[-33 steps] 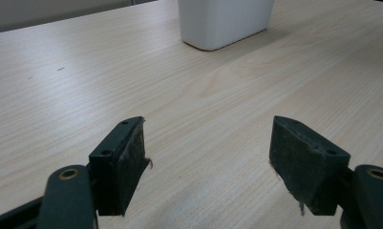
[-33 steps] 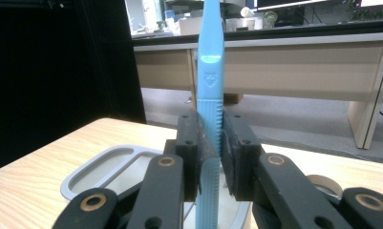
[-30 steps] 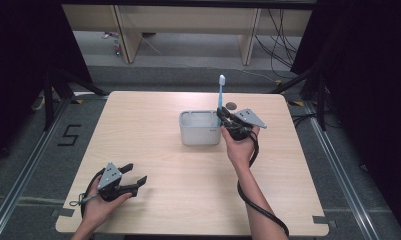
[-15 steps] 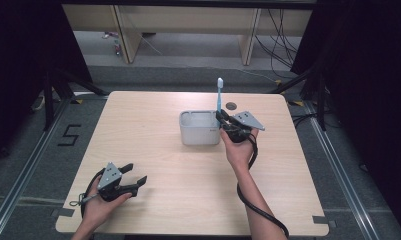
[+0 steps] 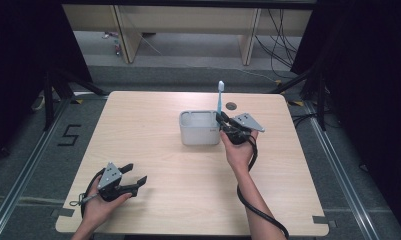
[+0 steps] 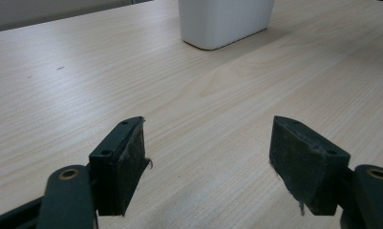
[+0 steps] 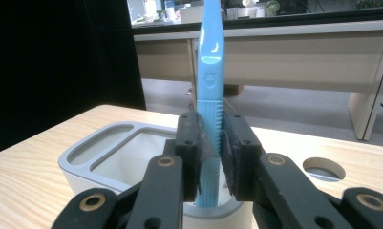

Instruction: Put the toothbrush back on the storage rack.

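Blue toothbrush (image 7: pixel 209 95), tip cut off, clamped upright by right hand-held gripper (image 7: pixel 213 157); left hand-held gripper (image 6: pixel 208 162) gapes.

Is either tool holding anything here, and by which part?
The right tool is shut on the blue toothbrush, gripping its ribbed handle, upright over the white holder. The left tool is open and holds nothing.

Numeral "5" in black on the grey floor (image 5: pixel 68 135) left of the table (image 5: pixel 153 150), small embossed shield emblem on the blue toothbrush (image 7: pixel 209 78) handle, its lettering too small to read
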{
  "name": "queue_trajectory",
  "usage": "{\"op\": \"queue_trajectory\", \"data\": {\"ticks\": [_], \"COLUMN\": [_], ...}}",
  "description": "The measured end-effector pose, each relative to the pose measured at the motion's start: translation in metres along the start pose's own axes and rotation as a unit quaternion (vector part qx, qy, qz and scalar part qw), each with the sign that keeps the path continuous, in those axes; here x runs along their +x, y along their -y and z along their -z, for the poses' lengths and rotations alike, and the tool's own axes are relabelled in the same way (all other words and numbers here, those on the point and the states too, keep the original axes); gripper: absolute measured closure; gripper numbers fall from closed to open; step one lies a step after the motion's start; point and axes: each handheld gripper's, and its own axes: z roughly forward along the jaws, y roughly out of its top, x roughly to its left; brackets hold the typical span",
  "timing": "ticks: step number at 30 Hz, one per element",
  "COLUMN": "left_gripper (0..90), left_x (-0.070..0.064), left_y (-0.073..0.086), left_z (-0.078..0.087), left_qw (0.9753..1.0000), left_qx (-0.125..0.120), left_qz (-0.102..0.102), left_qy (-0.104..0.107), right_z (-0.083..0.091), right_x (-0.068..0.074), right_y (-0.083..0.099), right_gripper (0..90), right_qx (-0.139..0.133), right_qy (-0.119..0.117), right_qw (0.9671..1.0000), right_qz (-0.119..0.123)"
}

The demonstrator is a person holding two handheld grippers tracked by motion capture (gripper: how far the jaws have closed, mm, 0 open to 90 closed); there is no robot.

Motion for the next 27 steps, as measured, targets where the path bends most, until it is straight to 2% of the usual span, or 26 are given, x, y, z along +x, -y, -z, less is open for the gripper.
{"op": "queue_trajectory", "data": {"ticks": [4,6,7,8,10,13,15,27], "left_gripper": [27.7,27.7,27.7,27.7,27.7,27.6,27.6,27.6], "left_x": [-0.0001,-0.0001,-0.0002,-0.0001,-0.0001,0.0004,0.0001,0.0004], "left_y": [0.0,0.0,0.0,0.0,0.0,0.0002,0.0001,0.0], "left_z": [-0.0001,-0.0001,-0.0001,-0.0001,-0.0002,-0.0006,-0.0004,-0.0004], "left_qw": [1.0,1.0,1.0,1.0,1.0,1.0,1.0,1.0], "left_qx": [0.0,0.001,0.001,0.001,0.0,-0.001,0.0,0.002], "left_qz": [0.0,0.0,0.0,0.0,0.001,0.002,0.002,0.002], "left_qy": [0.0,0.0,0.0,0.0,0.0,0.003,0.001,0.002], "right_z": [0.0005,0.0002,0.0005,0.0,0.0002,0.0014,0.0005,0.0012], "right_x": [0.0003,-0.0008,-0.0015,-0.0004,-0.0005,0.0012,-0.001,0.0002], "right_y": [0.0014,0.0019,0.0017,0.0023,0.0027,0.0042,0.005,0.0065], "right_gripper": [78.1,78.0,78.0,78.0,78.0,78.0,77.9,78.5], "right_qx": [0.004,0.003,0.002,0.002,0.004,0.009,0.005,0.008], "right_qy": [0.003,0.001,0.003,-0.004,-0.001,0.007,0.0,0.002], "right_qw": [1.0,1.0,0.9999,1.0,1.0,0.9999,1.0,1.0], "right_qz": [-0.003,0.002,0.013,0.002,0.004,-0.006,0.002,0.005]}}
